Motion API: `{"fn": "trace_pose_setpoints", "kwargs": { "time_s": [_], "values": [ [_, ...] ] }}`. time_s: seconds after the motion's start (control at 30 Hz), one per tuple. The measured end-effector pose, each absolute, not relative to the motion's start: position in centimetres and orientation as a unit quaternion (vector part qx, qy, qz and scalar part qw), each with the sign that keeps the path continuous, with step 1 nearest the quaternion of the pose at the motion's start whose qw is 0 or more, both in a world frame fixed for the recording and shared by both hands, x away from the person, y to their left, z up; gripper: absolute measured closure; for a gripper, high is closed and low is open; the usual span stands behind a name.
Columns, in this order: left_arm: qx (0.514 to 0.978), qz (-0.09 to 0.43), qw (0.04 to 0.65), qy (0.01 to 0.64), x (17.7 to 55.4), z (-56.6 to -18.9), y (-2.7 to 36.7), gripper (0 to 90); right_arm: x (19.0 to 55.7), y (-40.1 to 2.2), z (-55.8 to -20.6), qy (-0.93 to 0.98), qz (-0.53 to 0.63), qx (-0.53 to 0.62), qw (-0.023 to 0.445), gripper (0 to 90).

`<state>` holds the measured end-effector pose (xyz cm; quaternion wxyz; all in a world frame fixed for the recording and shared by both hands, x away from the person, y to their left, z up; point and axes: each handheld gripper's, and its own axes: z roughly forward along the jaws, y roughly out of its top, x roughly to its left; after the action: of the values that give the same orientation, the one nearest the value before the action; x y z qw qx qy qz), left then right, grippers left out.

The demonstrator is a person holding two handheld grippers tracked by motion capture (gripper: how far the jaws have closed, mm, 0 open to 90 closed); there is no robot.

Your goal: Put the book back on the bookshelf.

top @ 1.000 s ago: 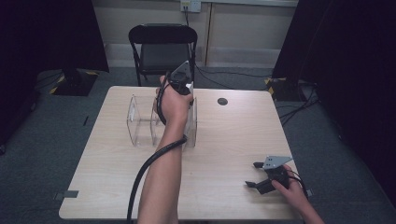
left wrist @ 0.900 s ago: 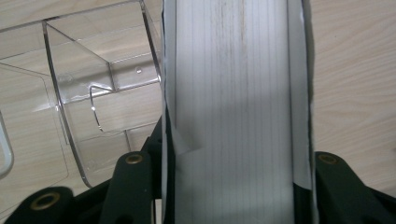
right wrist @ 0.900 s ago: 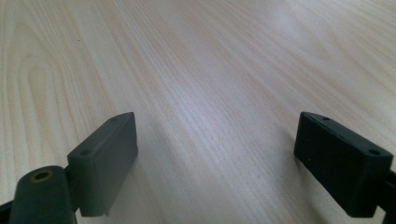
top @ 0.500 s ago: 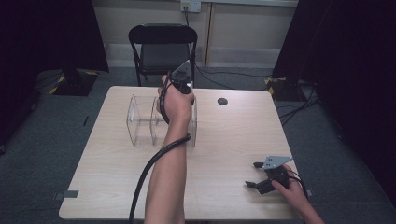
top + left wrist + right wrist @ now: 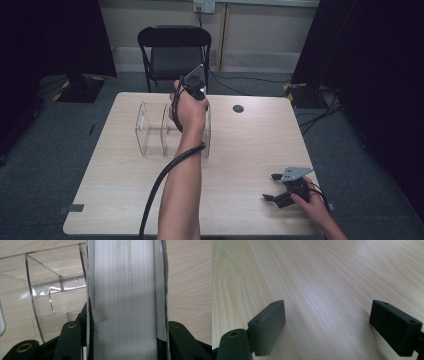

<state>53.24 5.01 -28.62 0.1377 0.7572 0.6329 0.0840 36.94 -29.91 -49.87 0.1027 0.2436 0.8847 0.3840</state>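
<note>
Hands are doing two different jobs here. The left gripper (image 5: 192, 92) is held over the clear plastic box (image 5: 150, 131) at the far side of the table (image 5: 250, 150), and its jaws are squeezed tight on a flat white thing (image 5: 125, 297) with thin lines on it and dark edges. It may be a book or a folder, but that is hard to tell. The white thing hangs just above the box, beside one of its see-through walls. This looks like the putting-in step. Next the hand should go slowly down so the thing slides into a slot without bumping a wall, then let go. The right gripper (image 5: 280, 192) rests near the front corner, jaws wide apart, holding nothing.
</note>
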Motion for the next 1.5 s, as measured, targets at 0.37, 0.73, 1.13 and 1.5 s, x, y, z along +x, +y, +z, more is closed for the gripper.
{"fn": "trace_pose_setpoints", "kwargs": {
  "time_s": [0.37,0.73,1.13,1.5],
  "values": [
    [0.756,0.092,0.140,0.633,53.5,-28.9,4.9,53.4,36.9,-29.9,-49.9,0.885,0.384,0.243,0.103,12.8],
    [0.750,0.105,0.142,0.638,53.6,-29.4,4.4,53.4,36.9,-29.9,-49.9,0.885,0.384,0.243,0.103,12.8],
    [0.742,0.107,0.146,0.645,53.9,-29.6,4.5,53.4,37.0,-29.9,-49.9,0.885,0.384,0.242,0.103,12.8],
    [0.739,0.117,0.149,0.646,53.9,-30.1,4.3,53.3,36.9,-29.9,-49.9,0.885,0.384,0.244,0.102,12.8]
  ]
}}
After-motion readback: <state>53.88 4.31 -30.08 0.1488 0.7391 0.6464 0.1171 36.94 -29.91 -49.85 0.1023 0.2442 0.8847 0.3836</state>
